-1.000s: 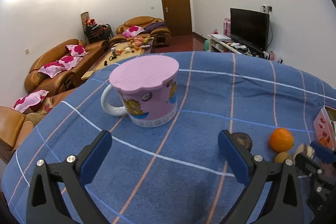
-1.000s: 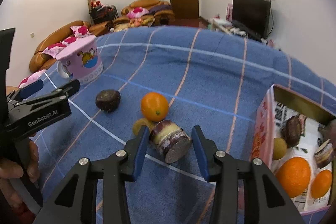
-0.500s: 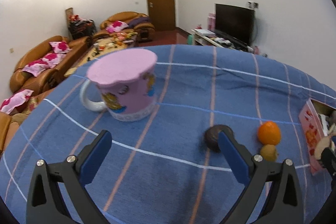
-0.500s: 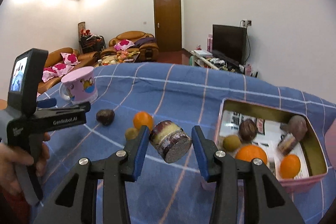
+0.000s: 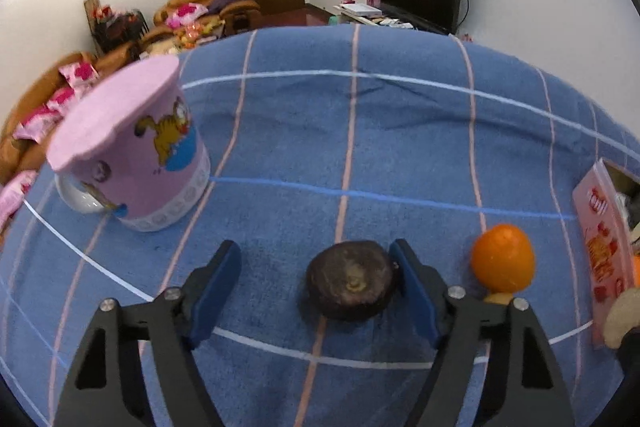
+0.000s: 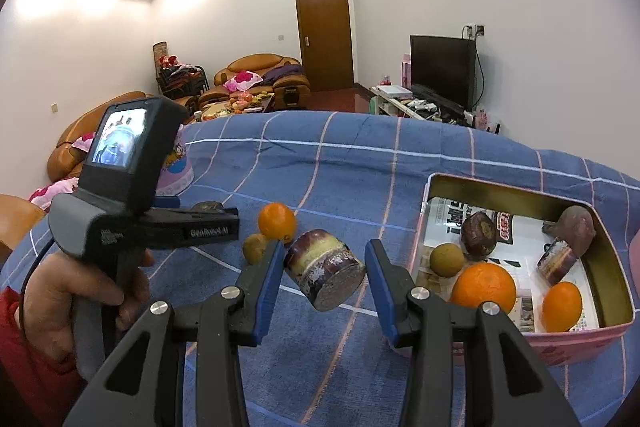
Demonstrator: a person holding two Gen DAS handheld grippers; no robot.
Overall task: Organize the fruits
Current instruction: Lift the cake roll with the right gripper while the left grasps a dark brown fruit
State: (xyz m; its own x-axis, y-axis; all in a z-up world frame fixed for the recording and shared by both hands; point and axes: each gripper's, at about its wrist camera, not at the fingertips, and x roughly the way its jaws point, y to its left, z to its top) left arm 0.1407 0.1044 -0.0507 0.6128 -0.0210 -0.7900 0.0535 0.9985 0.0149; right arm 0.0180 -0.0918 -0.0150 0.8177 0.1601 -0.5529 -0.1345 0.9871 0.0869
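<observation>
- The blue checked cloth with pink and white lines point(image 5: 400, 147) lies under both tools and serves as the work surface; the loose fruit sits on it, ahead of the grippers.
- The pink rectangular tin with a gold inner wall point(image 6: 508, 187) stands ahead and to the right of the right gripper point(image 6: 322, 269). It already holds oranges, dark round fruits and a cut stalk piece on printed paper, so I judge it the collecting place. Its printing is too small to read.
- The pink cartoon-cat mug with a pink lid point(image 5: 132, 151) stands ahead and left of the left gripper point(image 5: 316, 291), well apart from the fruit and seemingly no part of the job.
- The left gripper, held in a person's hand point(image 6: 80, 291), bears white lettering on its side arm, blurred; it seems to start "GenRobot".
- Its jaws have just been closing, with the dark brown round fruit point(image 5: 352, 281) between them. The right pad touches the fruit; the left pad stands clear, so there is no grip yet.
- The right gripper is clamped on a short purple-skinned stalk piece with a pale cut band point(image 6: 325, 269), carried above the cloth, probably bound for the tin.
- A small orange point(image 5: 503, 257) lies just right of the left gripper, with a small tan-green round fruit point(image 6: 256, 247) beside it.
</observation>
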